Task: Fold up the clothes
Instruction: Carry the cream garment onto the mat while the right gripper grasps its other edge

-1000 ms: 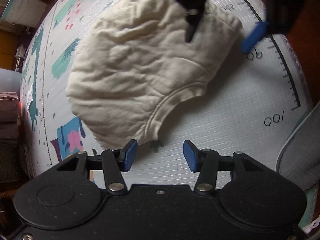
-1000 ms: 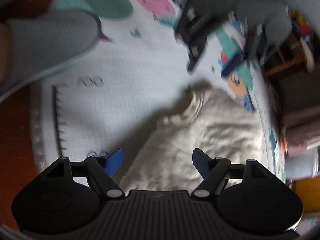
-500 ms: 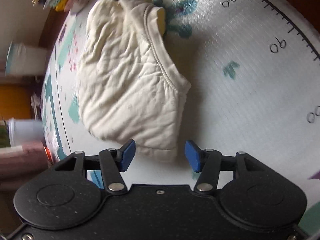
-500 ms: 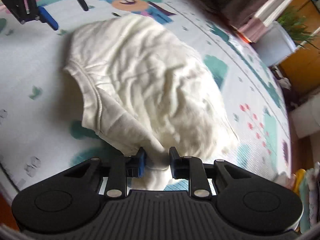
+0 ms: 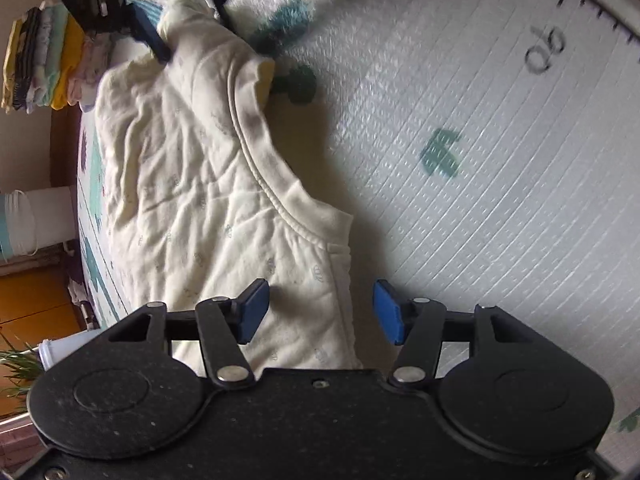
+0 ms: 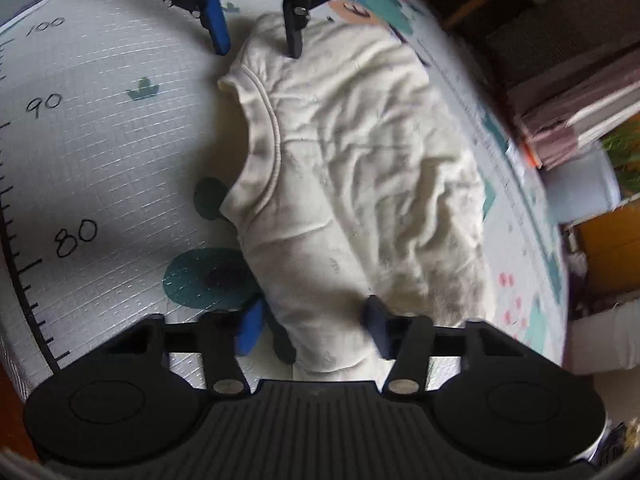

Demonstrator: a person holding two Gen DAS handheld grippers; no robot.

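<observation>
A cream sleeveless garment lies crumpled on the play mat, neckline edge toward the ruler markings. My left gripper is open, its jaws straddling one shoulder corner of the garment. My right gripper is open, its jaws on either side of the opposite shoulder strip. The garment also shows in the right wrist view. Each gripper is seen at the far end of the other's view: the right gripper in the left wrist view, the left gripper in the right wrist view.
The mat carries a printed ruler with numbers 80, 90, 100. A stack of folded clothes sits at the mat's far edge. A white bucket, a potted plant and stacked books border the mat.
My right gripper was shut on a garment corner half a second ago and has opened. My left gripper has moved in over the other shoulder corner.
</observation>
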